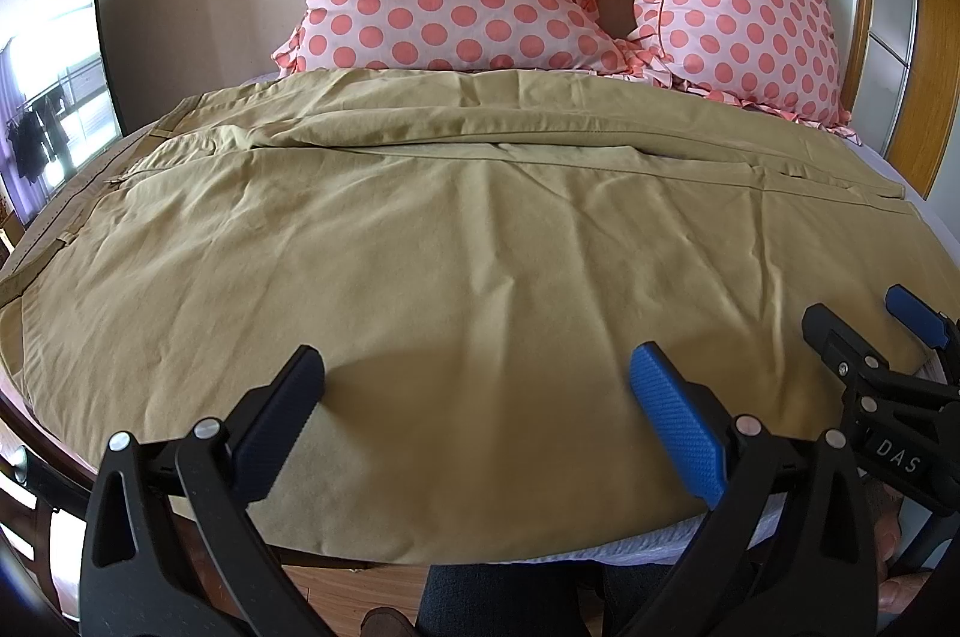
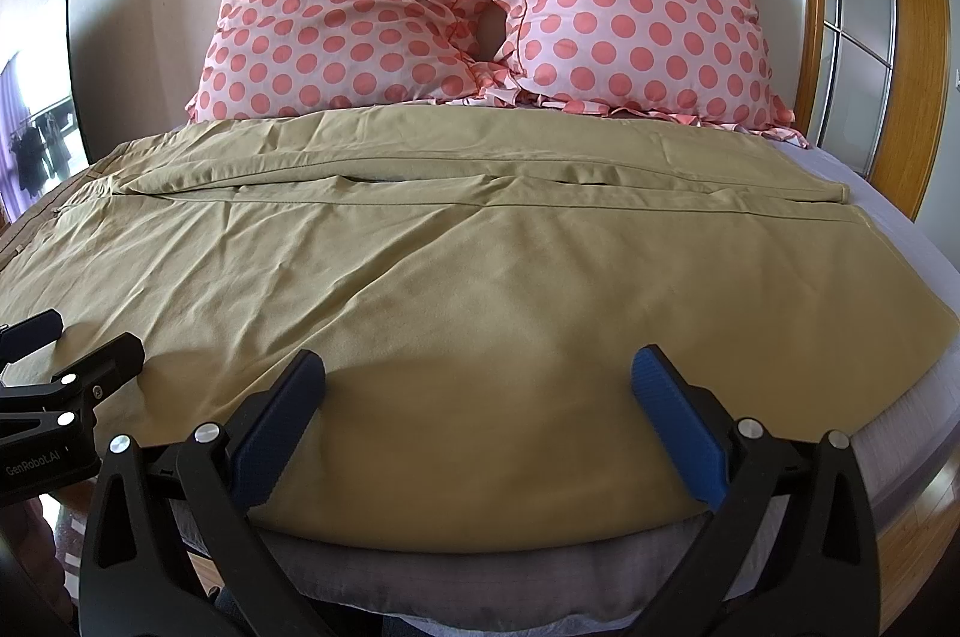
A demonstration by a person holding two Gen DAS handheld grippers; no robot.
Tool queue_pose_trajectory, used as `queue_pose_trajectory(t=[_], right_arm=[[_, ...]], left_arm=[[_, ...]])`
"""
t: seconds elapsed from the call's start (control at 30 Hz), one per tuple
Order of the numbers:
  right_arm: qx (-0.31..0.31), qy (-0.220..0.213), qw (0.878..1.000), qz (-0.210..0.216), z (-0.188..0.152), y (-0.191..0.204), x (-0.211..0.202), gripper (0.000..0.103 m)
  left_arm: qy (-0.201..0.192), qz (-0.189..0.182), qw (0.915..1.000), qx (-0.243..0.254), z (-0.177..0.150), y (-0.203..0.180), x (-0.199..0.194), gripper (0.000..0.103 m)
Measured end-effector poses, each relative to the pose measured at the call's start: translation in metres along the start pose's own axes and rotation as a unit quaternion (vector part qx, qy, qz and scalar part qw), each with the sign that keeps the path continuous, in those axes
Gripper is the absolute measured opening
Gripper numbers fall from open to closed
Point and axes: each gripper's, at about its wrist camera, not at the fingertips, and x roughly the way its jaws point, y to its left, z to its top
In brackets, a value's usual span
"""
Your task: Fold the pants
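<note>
Khaki pants [image 1: 456, 241] lie spread flat across the bed, waistband at the left, leg hems at the right; they also fill the right wrist view [image 2: 480, 265]. The two legs lie side by side, with a seam gap between them. My left gripper [image 1: 477, 376] is open over the near edge of the near leg, holding nothing. My right gripper [image 2: 477, 376] is open over the same near edge, further right, holding nothing. The right gripper shows at the right in the left wrist view [image 1: 864, 331], and the left gripper shows at the left in the right wrist view [image 2: 78, 337].
Two pink polka-dot pillows [image 2: 480, 1] lean against the wall behind the pants. The bed's pale sheet [image 2: 900, 193] shows at the right. A wooden-framed wardrobe [image 2: 852, 7] stands at the right. A mirror [image 1: 54, 55] leans at the left.
</note>
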Motion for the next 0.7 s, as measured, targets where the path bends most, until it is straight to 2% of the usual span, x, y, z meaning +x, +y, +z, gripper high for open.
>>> queue_pose_trajectory(t=[0.17, 0.27, 0.33, 0.43, 0.47, 0.53, 0.6, 0.67, 0.7], right_arm=[[-0.001, 0.0, 1.0, 0.001, -0.001, 0.001, -0.001, 0.102], [-0.002, 0.029, 0.999, 0.019, 0.01, -0.007, 0.003, 0.102], [0.025, 0.025, 0.999, 0.02, 0.039, -0.032, -0.001, 0.102], [0.087, -0.005, 0.996, -0.005, 0.093, -0.086, -0.006, 0.102], [0.108, -0.003, 0.994, -0.012, 0.109, -0.103, -0.003, 0.102], [0.155, 0.016, 0.987, -0.03, 0.141, -0.138, 0.018, 0.102], [0.206, 0.055, 0.975, -0.062, 0.177, -0.177, 0.061, 0.1], [0.239, 0.09, 0.962, -0.101, 0.198, -0.207, 0.104, 0.082], [0.251, 0.106, 0.955, -0.119, 0.205, -0.22, 0.124, 0.077]], left_arm=[[-0.001, 0.0, 1.0, 0.001, 0.0, 0.0, 0.0, 0.101], [-0.003, -0.005, 1.0, 0.007, 0.0, 0.001, 0.0, 0.101], [-0.001, -0.014, 0.9999, 0.01, 0.003, 0.004, 0.0, 0.101], [-0.001, -0.031, 0.9995, 0.008, 0.004, 0.006, -0.001, 0.101], [-0.004, -0.042, 0.9991, 0.004, 0.006, 0.009, -0.001, 0.101], [-0.01, -0.059, 0.9982, -0.001, 0.01, 0.011, -0.002, 0.101], [-0.024, -0.071, 0.9972, -0.001, 0.015, 0.012, -0.005, 0.101], [-0.039, -0.08, 0.996, 0.004, 0.021, 0.012, -0.006, 0.101], [-0.045, -0.083, 0.9955, 0.005, 0.022, 0.012, -0.008, 0.101]])
